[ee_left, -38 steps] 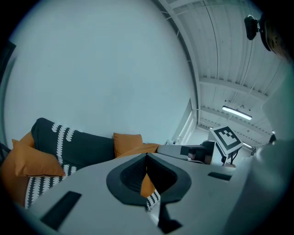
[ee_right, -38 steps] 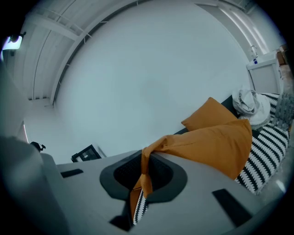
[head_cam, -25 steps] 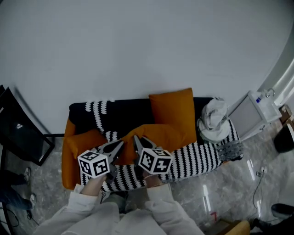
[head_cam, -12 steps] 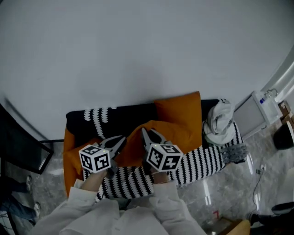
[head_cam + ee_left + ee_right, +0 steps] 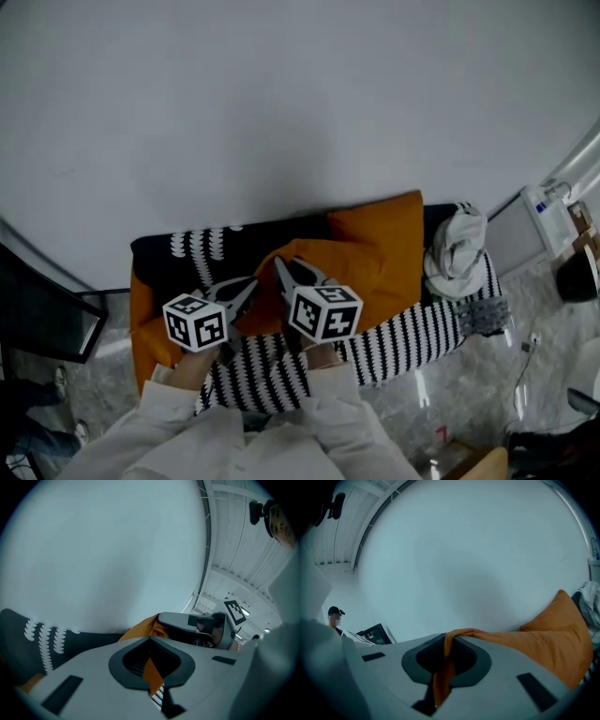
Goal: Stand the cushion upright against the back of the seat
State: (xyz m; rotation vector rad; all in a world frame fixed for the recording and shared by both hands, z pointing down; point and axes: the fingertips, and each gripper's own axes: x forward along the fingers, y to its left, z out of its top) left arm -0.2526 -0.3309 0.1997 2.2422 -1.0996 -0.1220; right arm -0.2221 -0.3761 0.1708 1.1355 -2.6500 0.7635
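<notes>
An orange cushion (image 5: 323, 270) lies tilted on the striped seat (image 5: 412, 328) of a sofa, in front of its black back (image 5: 187, 253). Both grippers hold its left edge. My left gripper (image 5: 248, 286) is shut on a fold of orange fabric (image 5: 152, 672), which shows between its jaws. Just to its right, my right gripper (image 5: 286, 267) is shut on the same edge, and the cushion (image 5: 511, 641) stretches away to the right from its jaws. The right gripper (image 5: 197, 627) also shows in the left gripper view. A second orange cushion (image 5: 389, 230) stands upright against the back.
A third orange cushion (image 5: 142, 314) sits at the sofa's left end. A white bundle of cloth (image 5: 455, 248) and a grey knitted piece (image 5: 478, 314) lie at the right end. A white appliance (image 5: 553, 211) stands beyond it, a black frame (image 5: 37, 323) at the left. A plain wall rises behind the sofa.
Both grippers have moved toward the sofa's back with the cushion's edge still held between their jaws. The cushion has shifted with them, closer to the upright cushion.
</notes>
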